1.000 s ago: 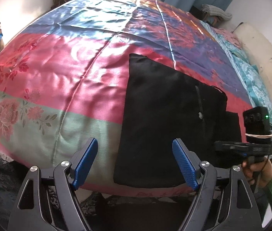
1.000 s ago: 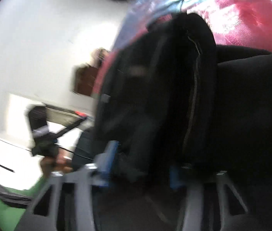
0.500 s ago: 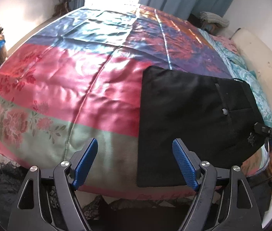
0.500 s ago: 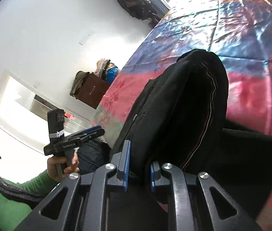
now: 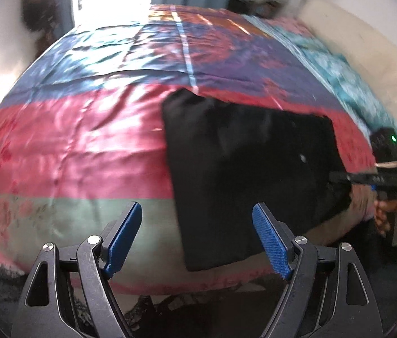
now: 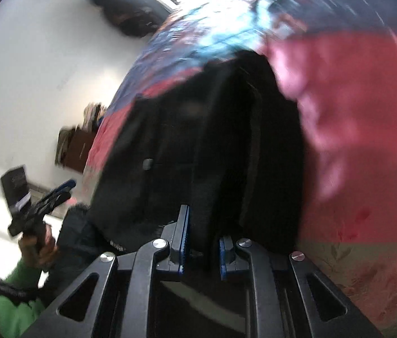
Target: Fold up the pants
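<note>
Now: black pants [image 5: 243, 174] lying folded on bedspread [image 5: 85, 155].
Right gripper [image 6: 201, 249] is pinching, apparently, their 3 o'clock edge; left gripper [image 5: 197, 239] is hovering wide, empty.

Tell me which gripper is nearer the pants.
Right. The right gripper is clamped on the pants; the left gripper hovers open above their near edge, not touching.

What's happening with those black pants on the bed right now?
A person is folding black pants on a bed with a satin patchwork bedspread. The right gripper is shut on a bunched fold of the pants at their right edge. The left gripper is open and empty, above the near edge of the bed. The rest of the pants lies flat, already folded into a rectangle.
</note>
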Action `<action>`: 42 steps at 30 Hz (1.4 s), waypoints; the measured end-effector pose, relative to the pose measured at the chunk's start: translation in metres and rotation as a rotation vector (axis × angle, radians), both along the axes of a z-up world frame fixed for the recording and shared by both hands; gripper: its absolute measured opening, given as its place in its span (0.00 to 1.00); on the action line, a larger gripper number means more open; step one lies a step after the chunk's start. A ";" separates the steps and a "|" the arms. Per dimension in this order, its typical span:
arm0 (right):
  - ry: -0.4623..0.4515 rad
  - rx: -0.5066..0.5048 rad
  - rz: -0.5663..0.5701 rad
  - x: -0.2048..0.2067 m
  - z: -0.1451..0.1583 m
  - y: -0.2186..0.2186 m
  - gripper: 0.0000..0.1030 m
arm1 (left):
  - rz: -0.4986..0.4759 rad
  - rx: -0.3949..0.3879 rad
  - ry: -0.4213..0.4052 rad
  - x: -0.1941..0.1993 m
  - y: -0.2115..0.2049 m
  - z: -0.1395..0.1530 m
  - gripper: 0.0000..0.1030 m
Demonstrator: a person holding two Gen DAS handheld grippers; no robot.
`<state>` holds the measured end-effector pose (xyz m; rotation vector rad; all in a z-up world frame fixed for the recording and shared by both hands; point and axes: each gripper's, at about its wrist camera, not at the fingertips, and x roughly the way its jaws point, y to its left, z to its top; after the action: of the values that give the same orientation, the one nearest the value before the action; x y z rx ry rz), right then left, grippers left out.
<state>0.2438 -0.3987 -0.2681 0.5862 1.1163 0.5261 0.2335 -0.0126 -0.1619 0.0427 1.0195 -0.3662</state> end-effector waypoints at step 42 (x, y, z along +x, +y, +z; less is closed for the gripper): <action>-0.130 -0.461 -0.075 -0.070 0.041 0.062 0.12 | -0.111 0.147 0.012 -0.027 -0.056 -0.045 0.91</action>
<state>0.1737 -0.3369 -0.2276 0.1882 1.0425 0.2242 0.2061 -0.0684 -0.2069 0.2302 1.0573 -0.3920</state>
